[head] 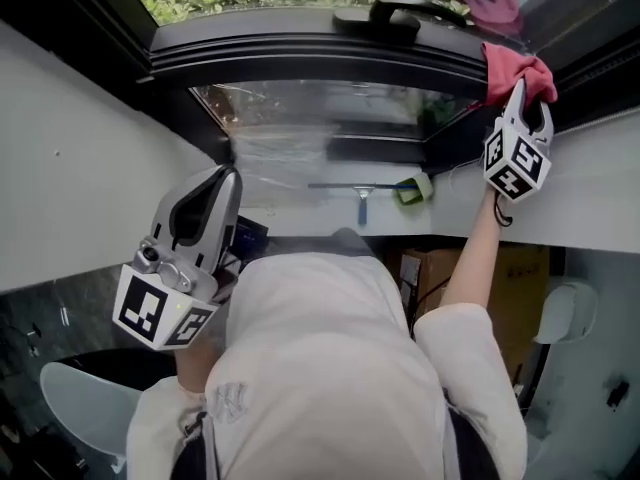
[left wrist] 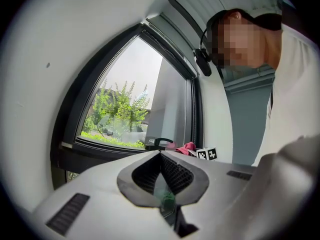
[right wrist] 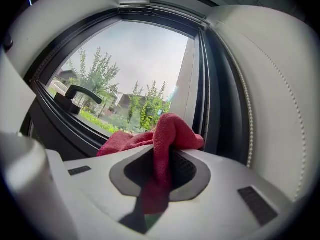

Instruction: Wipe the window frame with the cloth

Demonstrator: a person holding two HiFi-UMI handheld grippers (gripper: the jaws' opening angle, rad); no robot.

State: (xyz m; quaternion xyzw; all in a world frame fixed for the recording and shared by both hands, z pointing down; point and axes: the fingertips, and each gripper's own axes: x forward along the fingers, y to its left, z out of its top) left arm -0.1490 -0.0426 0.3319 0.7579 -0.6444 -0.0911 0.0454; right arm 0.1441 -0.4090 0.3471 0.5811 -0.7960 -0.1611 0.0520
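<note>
A red cloth (head: 512, 68) is pinched in my right gripper (head: 528, 96), which presses it against the dark window frame (head: 300, 53) at the frame's right end, near the corner. In the right gripper view the cloth (right wrist: 170, 134) bulges out between the shut jaws and lies on the lower frame rail (right wrist: 75, 129). A black window handle (head: 395, 13) sits on the frame left of the cloth. My left gripper (head: 222, 178) hangs low on the left, away from the window, jaws together with nothing between them. The left gripper view shows the far cloth (left wrist: 186, 147) small on the frame.
A squeegee (head: 360, 193) and a green roll (head: 415, 188) lie on the white sill below the glass. A beaded blind cord (right wrist: 245, 109) hangs just right of the frame corner. A cardboard box (head: 520, 288) and a pale chair (head: 85, 408) stand below.
</note>
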